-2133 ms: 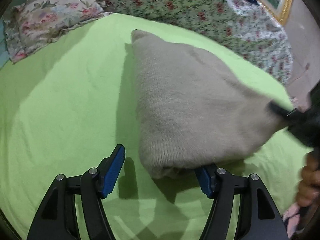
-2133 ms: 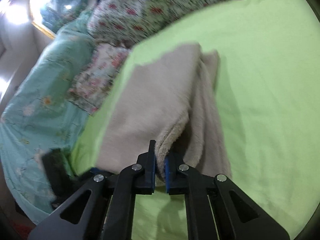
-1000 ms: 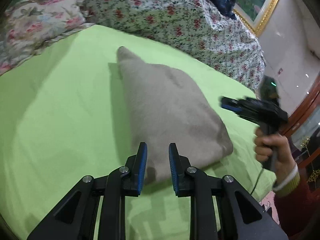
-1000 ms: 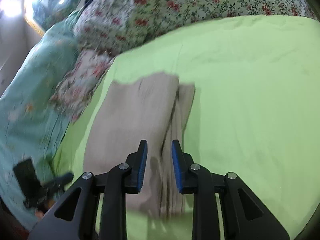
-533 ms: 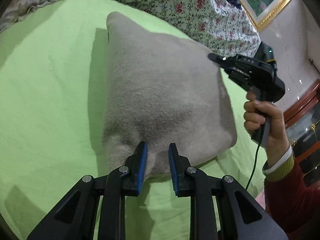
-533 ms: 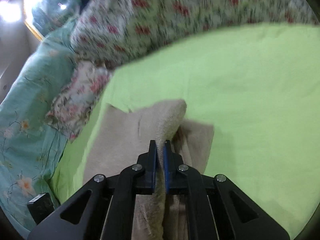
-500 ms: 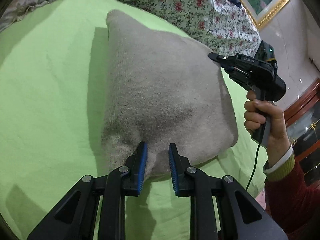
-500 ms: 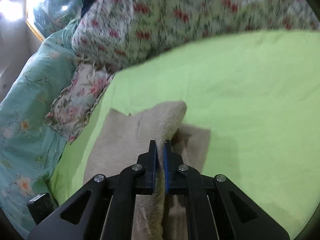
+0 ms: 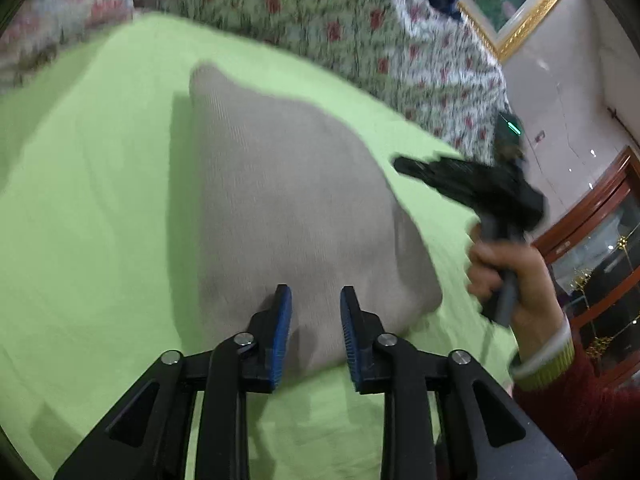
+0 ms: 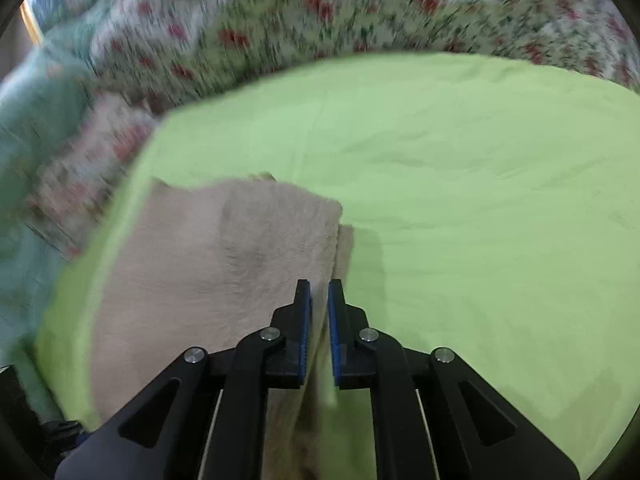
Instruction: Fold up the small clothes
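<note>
The folded beige knit garment [image 9: 288, 208] lies on the lime-green sheet [image 9: 92, 216] of the bed, its long axis running away from my left gripper [image 9: 315, 330], with a pointed corner at the far end toward the floral quilt [image 9: 320, 20] and a rounder, wider end near me. I can read no label or writing on it.

My left gripper's jaws are opening; the near edge of the garment lies between the blue pads, and they do not press on it. My right gripper [image 10: 319, 320] sits at the garment's [image 10: 224, 264] right-hand edge, jaws narrow and easing apart, a thin strip of the knit between them; the blur keeps me from saying whether the pads pinch it.

In the left view my right hand [image 9: 508, 272] holds the handle, a red sleeve behind it. A gold-framed picture [image 9: 516, 8] hangs on the wall beyond.
</note>
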`<move>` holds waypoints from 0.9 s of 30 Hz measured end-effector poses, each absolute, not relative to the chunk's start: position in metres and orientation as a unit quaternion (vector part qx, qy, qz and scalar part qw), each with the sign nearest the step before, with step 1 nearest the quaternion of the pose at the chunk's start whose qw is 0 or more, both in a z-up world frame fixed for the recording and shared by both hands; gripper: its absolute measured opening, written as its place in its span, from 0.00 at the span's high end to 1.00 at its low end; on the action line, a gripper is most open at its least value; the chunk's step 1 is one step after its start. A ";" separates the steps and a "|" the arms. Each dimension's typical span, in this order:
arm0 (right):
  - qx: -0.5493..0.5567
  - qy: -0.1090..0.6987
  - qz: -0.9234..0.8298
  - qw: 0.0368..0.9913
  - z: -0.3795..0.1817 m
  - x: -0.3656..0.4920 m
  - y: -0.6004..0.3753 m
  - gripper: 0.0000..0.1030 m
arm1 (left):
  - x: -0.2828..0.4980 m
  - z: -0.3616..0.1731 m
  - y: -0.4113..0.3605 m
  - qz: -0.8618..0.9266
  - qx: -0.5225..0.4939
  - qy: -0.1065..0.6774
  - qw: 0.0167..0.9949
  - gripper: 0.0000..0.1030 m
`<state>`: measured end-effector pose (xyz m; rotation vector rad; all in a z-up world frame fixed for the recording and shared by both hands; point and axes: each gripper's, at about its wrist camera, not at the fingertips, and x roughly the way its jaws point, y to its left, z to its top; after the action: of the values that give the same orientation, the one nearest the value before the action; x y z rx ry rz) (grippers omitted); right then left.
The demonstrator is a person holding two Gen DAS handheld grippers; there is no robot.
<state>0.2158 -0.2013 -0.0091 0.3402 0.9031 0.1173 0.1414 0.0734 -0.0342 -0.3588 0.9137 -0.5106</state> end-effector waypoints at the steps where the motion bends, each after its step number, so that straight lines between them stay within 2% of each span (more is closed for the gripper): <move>1: 0.170 0.427 0.069 0.886 -0.002 0.206 -0.197 0.90 | 0.146 -0.029 0.077 -0.241 -0.173 0.426 0.855 0.73; 5: 0.192 0.429 0.131 0.873 0.004 0.179 -0.168 0.90 | 0.176 -0.018 0.086 -0.232 -0.185 0.409 0.863 0.73; 9: 0.171 0.466 0.107 0.861 -0.025 0.177 -0.156 0.90 | 0.207 -0.033 0.080 -0.218 -0.170 0.433 0.858 0.75; 10: 0.156 0.486 0.082 0.856 -0.039 0.181 -0.159 0.94 | 0.212 -0.041 0.077 -0.208 -0.161 0.446 0.855 0.82; 11: 0.152 0.493 0.077 0.853 -0.049 0.183 -0.163 0.98 | 0.215 -0.049 0.077 -0.203 -0.156 0.456 0.852 0.85; 13: 0.161 0.495 0.079 0.850 -0.065 0.187 -0.174 1.00 | 0.217 -0.057 0.075 -0.202 -0.158 0.459 0.850 0.85; 20: 0.135 0.493 0.074 0.856 -0.058 0.190 -0.169 1.00 | 0.203 -0.049 0.072 -0.187 -0.138 0.455 0.860 0.86; 27: 0.129 0.469 0.110 0.867 -0.028 0.131 -0.161 0.96 | 0.133 -0.038 0.079 -0.232 -0.146 0.431 0.860 0.77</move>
<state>0.1309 -0.1613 -0.0284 0.2691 0.9822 0.2307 0.1333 0.0791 -0.0376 -0.3058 0.9045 -0.4864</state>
